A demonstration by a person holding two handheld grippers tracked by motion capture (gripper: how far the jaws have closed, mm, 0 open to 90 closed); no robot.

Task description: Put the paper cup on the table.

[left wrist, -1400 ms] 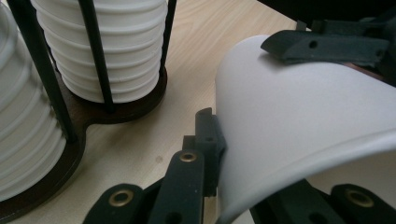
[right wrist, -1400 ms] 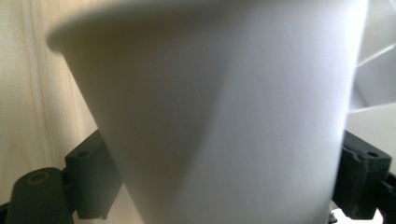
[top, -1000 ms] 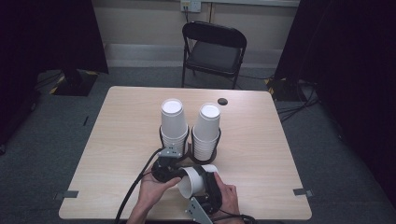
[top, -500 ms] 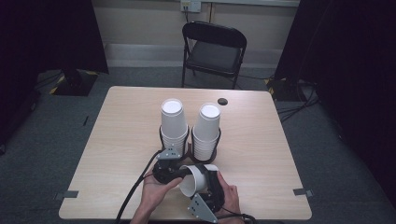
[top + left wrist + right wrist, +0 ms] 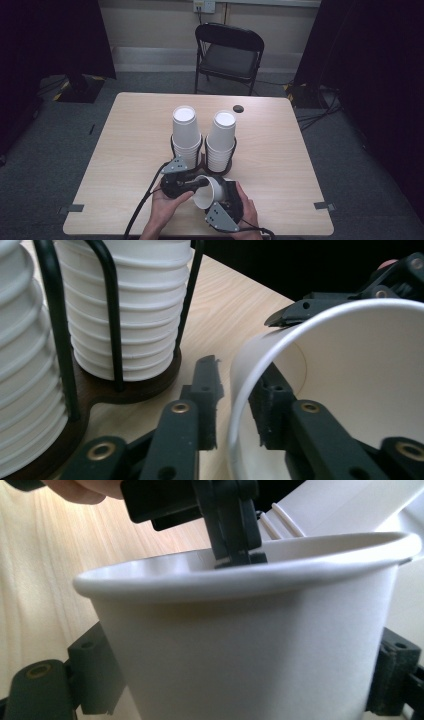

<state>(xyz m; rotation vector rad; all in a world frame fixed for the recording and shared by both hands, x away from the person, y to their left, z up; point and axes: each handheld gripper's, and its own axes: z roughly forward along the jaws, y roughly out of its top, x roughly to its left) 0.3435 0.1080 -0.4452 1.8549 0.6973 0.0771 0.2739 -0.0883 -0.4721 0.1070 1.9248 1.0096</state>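
Near the table's (image 5: 125, 130) front edge, the right gripper (image 5: 223, 202) clamps a white paper cup (image 5: 206, 191) by its sides. The left gripper (image 5: 192, 184) has just been opening; its jaws straddle the cup's rim, one inside, pads apart from the wall. Beyond, toward the middle, two cup stacks (image 5: 184, 131) stand in a black holder (image 5: 200, 159).

1. The place looks like a recording studio or lab set-up, not a home.
2. Black curtains (image 5: 55, 40) hang at both sides (they shut off the room).
3. A lone light wooden table (image 5: 125, 150) stands on grey carpet (image 5: 45, 165).
4. A folding chair (image 5: 227, 52), a wall socket (image 5: 204, 6) and loose cables (image 5: 315, 117) sit behind.
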